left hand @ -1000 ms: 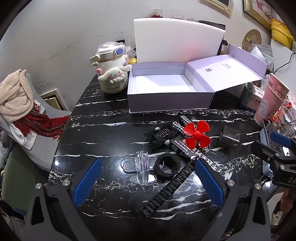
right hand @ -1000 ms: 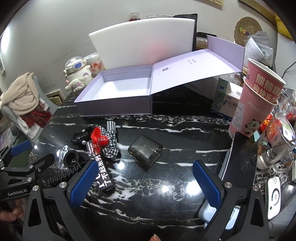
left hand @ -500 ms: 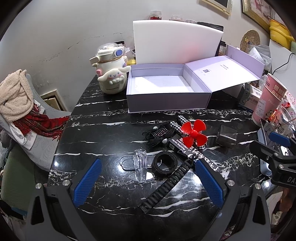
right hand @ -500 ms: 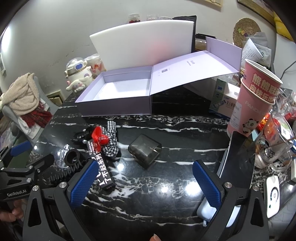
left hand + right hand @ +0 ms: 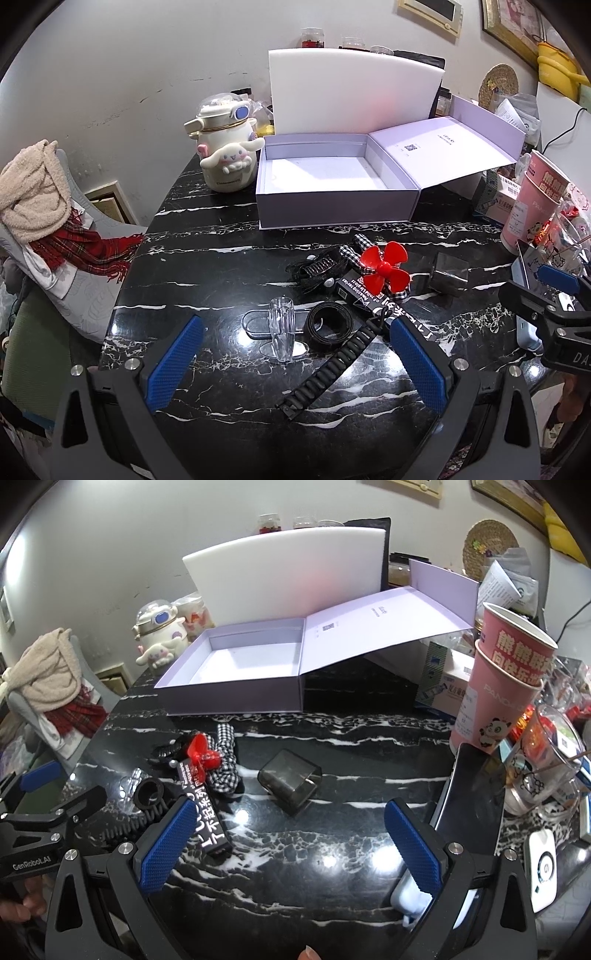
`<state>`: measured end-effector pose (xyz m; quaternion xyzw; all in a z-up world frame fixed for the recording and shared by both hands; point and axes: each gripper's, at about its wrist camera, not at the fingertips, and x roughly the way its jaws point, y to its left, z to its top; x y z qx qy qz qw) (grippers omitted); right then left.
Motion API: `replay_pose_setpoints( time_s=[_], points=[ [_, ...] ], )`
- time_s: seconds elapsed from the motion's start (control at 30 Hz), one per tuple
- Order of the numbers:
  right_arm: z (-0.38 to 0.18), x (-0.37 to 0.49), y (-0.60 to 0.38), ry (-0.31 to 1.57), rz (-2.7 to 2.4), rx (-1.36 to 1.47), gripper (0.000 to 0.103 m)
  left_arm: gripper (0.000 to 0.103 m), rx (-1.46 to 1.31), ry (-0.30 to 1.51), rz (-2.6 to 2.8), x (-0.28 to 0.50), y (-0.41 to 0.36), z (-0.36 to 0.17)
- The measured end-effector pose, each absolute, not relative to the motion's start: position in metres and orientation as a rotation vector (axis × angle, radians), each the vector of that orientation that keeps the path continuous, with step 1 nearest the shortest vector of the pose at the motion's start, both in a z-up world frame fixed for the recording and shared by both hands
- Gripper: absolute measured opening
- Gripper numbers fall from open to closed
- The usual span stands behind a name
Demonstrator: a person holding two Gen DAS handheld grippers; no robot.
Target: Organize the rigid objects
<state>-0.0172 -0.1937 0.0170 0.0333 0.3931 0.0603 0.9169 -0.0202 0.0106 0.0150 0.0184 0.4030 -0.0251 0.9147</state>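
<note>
An open lilac box (image 5: 325, 177) (image 5: 236, 664) lies empty at the back of the black marble table. In front of it sit a red propeller (image 5: 384, 271) (image 5: 201, 755) on a black lettered strip (image 5: 373, 301) (image 5: 203, 814), a checked bow (image 5: 225, 771), a clear plastic stand (image 5: 281, 328), a black ring (image 5: 330, 325) (image 5: 149, 794), a ridged black strap (image 5: 332, 367) and a smoky clear case (image 5: 448, 273) (image 5: 290, 781). My left gripper (image 5: 295, 363) hovers open above the stand and strap. Open too, my right gripper (image 5: 291, 843) hangs near the case, holding nothing.
A cream character kettle (image 5: 225, 147) stands left of the box. Pink paper cups (image 5: 498, 679), a glass mug (image 5: 543, 760), a phone (image 5: 469, 794) and a white device (image 5: 541, 864) crowd the right side. A chair with scarves (image 5: 44, 206) is off the table's left edge.
Both views have drifted back and up slightly, so the table objects sit a little lower and farther. Nothing on the table moved; both grippers stayed open.
</note>
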Motion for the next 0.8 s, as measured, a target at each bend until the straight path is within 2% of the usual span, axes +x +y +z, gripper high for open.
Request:
replay_pose_setpoints(
  time_s=[0.8],
  points=[
    [-0.011, -0.026, -0.188, 0.832, 0.216, 0.077, 0.103, 0.103, -0.053, 0.888, -0.112, -0.033, 0.019, -0.016]
  ],
)
